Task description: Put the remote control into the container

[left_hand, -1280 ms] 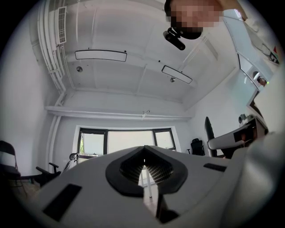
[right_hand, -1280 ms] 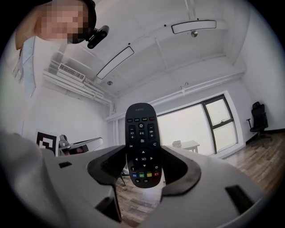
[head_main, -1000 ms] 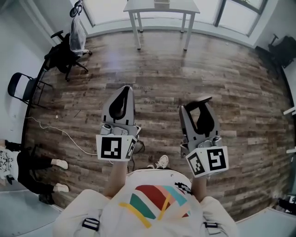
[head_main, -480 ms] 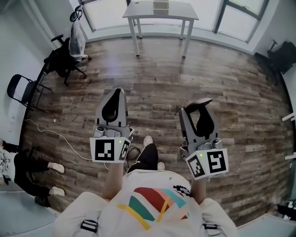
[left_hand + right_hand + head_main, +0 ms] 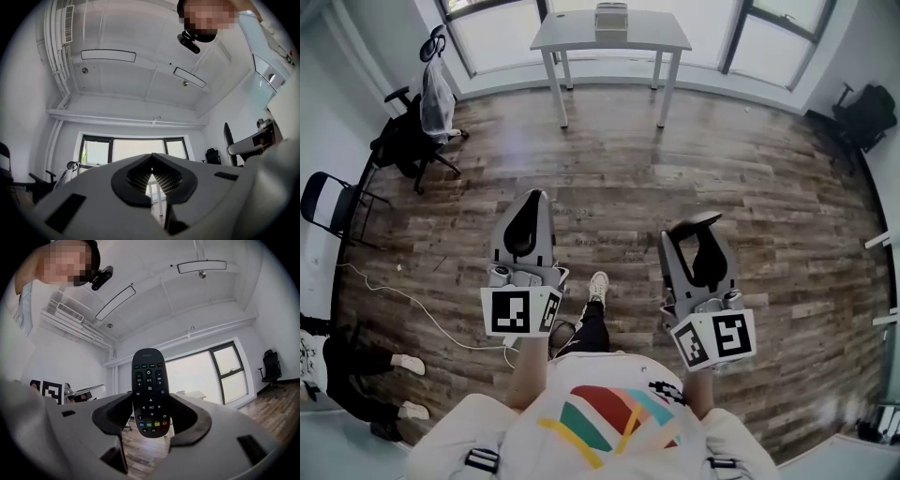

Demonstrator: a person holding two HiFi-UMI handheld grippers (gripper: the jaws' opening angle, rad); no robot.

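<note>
Slim black plastic remote control (image 5: 150, 392) clamped in my right gripper (image 5: 150, 418), long axis along jaws. Pale box (image 5: 611, 17), likely container, on white table (image 5: 661, 36) well ahead, slightly left. My left gripper (image 5: 151, 179) closed, empty.

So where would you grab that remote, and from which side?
The lower half, pinching the two long edges from either side. The remote is slim and flat and stands upright, so its narrow width fits between the jaws. The right gripper holds it just so, with the top half sticking out.
</note>
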